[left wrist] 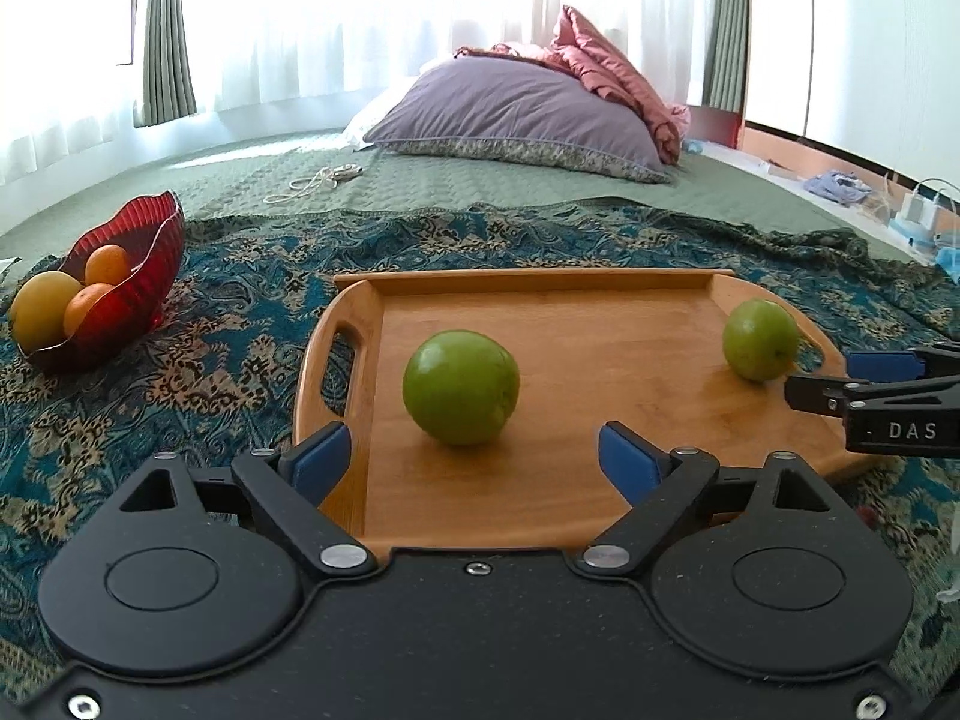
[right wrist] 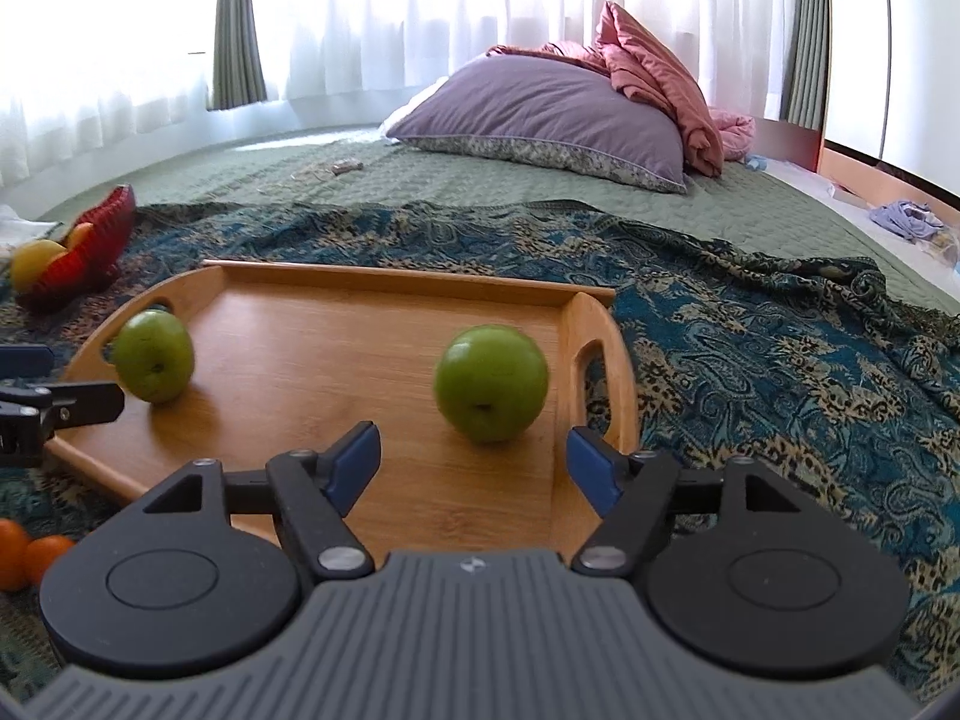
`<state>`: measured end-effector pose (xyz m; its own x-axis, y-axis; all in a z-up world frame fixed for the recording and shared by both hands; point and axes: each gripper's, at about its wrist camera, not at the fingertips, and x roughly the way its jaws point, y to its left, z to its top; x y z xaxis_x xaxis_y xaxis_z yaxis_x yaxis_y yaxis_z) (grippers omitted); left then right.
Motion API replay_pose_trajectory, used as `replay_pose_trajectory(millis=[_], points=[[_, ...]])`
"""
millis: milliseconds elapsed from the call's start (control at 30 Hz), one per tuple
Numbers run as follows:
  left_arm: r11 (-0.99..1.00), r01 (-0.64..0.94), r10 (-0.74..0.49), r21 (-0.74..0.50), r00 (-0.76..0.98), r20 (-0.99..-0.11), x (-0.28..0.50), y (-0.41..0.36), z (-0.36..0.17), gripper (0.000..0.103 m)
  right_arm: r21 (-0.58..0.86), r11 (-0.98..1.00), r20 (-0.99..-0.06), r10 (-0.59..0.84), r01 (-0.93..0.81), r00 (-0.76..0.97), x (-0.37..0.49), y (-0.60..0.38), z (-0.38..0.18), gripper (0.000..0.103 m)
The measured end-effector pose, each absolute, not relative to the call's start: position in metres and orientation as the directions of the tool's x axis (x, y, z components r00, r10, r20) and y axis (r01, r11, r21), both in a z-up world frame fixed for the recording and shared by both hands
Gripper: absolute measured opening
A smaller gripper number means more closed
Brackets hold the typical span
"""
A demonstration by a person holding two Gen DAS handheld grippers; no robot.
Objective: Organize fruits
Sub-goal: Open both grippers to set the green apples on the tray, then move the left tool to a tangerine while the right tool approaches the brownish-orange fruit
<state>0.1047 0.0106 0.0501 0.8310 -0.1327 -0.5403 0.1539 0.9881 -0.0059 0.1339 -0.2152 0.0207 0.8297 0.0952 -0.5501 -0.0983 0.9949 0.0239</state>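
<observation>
Two green apples lie on a wooden tray (left wrist: 600, 282) on the bed. In the left wrist view my left gripper (left wrist: 474, 459) is open, just in front of the left apple (left wrist: 461, 387); the right apple (left wrist: 759, 339) sits near the tray's right handle, with my right gripper's fingers (left wrist: 840, 390) beside it. In the right wrist view my right gripper (right wrist: 474, 459) is open, just in front of the right apple (right wrist: 491, 383); the left apple (right wrist: 153, 355) lies at the tray's (right wrist: 390, 276) left end. A red bowl (left wrist: 129, 300) holds oranges and a yellow fruit.
Two loose oranges (right wrist: 27, 555) lie on the patterned blanket (right wrist: 780, 348) left of the tray. A purple pillow (left wrist: 516, 108) and pink quilt (left wrist: 606, 60) lie at the head of the bed. A cable (left wrist: 318, 180) lies on the green cover. The red bowl (right wrist: 90, 246) sits at far left.
</observation>
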Motion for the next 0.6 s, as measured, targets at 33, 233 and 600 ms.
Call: replay_pose_trajectory(millis=[33,233,600], points=[[0.987,0.158,-0.136,-0.005,0.834,-0.535,0.1,0.011,0.05,0.09,0.031,0.994,-0.546,0.103,-0.103,0.832,0.131,-0.215,0.021,0.081],[0.985,0.172,-0.15,-0.004,0.846,-0.512,0.073,0.013,0.048,0.092,0.062,0.988,-0.502,0.156,-0.145,0.851,0.108,-0.208,0.022,0.084],[0.985,0.174,-0.151,0.006,0.872,-0.465,0.031,0.023,0.042,0.095,0.064,0.974,-0.449,0.224,-0.219,0.865,0.074,-0.192,0.022,0.086]])
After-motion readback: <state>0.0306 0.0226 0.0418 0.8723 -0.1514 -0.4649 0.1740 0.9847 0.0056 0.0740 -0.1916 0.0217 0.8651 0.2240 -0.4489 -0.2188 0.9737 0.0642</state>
